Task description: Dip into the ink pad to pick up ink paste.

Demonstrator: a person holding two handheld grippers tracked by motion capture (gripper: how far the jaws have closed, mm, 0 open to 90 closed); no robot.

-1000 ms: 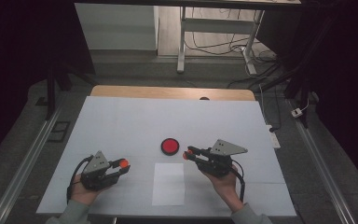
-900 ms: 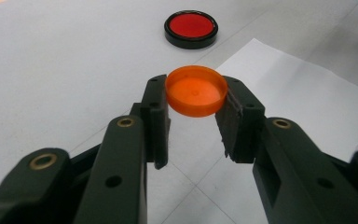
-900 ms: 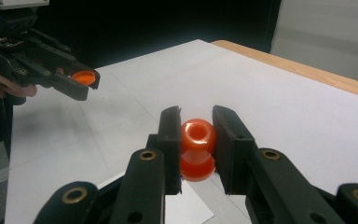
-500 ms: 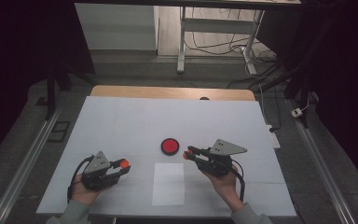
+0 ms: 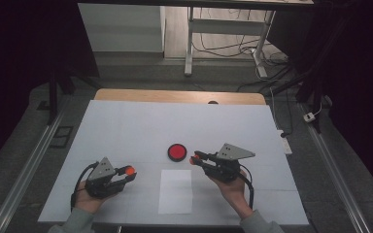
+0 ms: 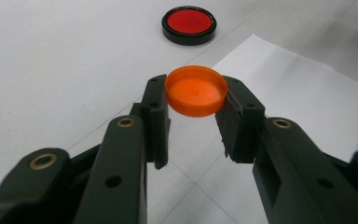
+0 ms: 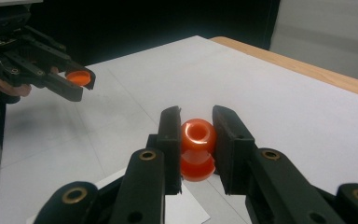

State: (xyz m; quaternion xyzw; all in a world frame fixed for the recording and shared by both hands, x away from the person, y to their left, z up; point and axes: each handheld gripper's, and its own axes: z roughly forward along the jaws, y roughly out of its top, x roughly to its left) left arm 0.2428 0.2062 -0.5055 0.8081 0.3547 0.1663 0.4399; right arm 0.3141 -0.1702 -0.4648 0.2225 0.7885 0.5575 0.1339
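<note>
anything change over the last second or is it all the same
Nothing visibly changed. The left gripper stays shut on the orange cap, the right gripper on the small orange bottle, both hands in the same spots. The red disc and the paper sheet lie where they were on the table.

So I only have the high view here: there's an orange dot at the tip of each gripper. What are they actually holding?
Observer: The left gripper is shut on an orange cap, a shallow round lid clamped by its rim.
Operator: And the right one?
Observer: The right gripper is shut on a small orange bottle, open mouth facing the camera, no cap on it.
Operator: Is the red disc between them another cap?
Observer: The left gripper view shows the red disc lying flat on the table, red centre inside a black rim.
</note>
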